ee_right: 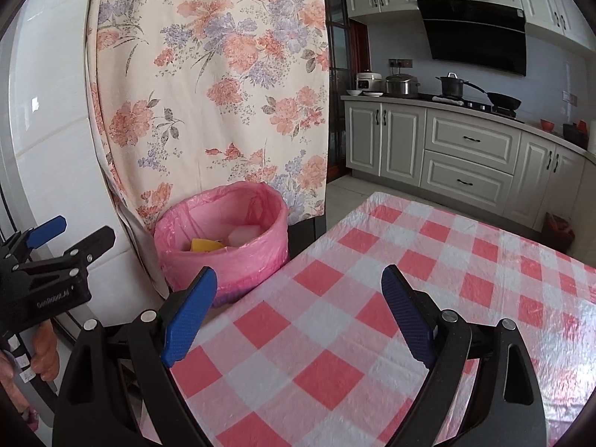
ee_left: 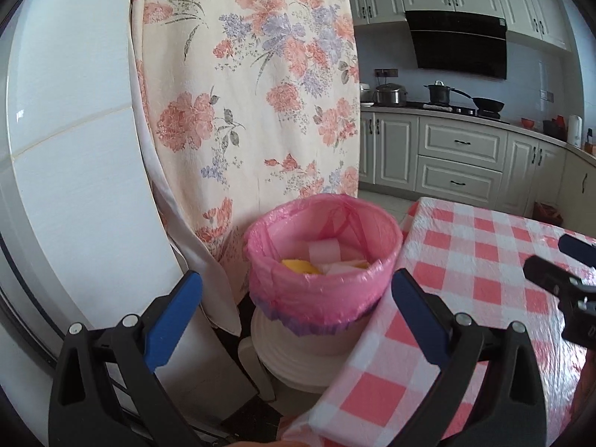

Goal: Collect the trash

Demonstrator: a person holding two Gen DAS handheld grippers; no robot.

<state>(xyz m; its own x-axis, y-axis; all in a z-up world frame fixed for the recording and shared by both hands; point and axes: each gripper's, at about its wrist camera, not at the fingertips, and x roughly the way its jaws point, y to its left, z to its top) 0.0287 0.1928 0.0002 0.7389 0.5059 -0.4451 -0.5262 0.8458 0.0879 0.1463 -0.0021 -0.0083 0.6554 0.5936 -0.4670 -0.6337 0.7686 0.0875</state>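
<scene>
Standing beside the pink-and-white checked bench (ee_right: 372, 279) is one round bin lined with a pink plastic bag (ee_left: 324, 257), holding yellow and white scraps. Two grippers are showing, left gripper (ee_left: 298, 298) and right gripper (ee_right: 298, 290), both with jaws wide and empty. Only the left view is showing the bin's white base; the bin is lying just ahead of the left jaws, left of the right ones.

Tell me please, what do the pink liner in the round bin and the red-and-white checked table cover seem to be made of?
The pink bin liner looks like thin plastic film: translucent, crinkled and glossy, folded over the rim. The red-and-white checked table cover is probably thin plastic sheeting rather than cloth: it shows a fine wrinkled texture with a shine, though an embossed disposable sheet is also possible.
</scene>
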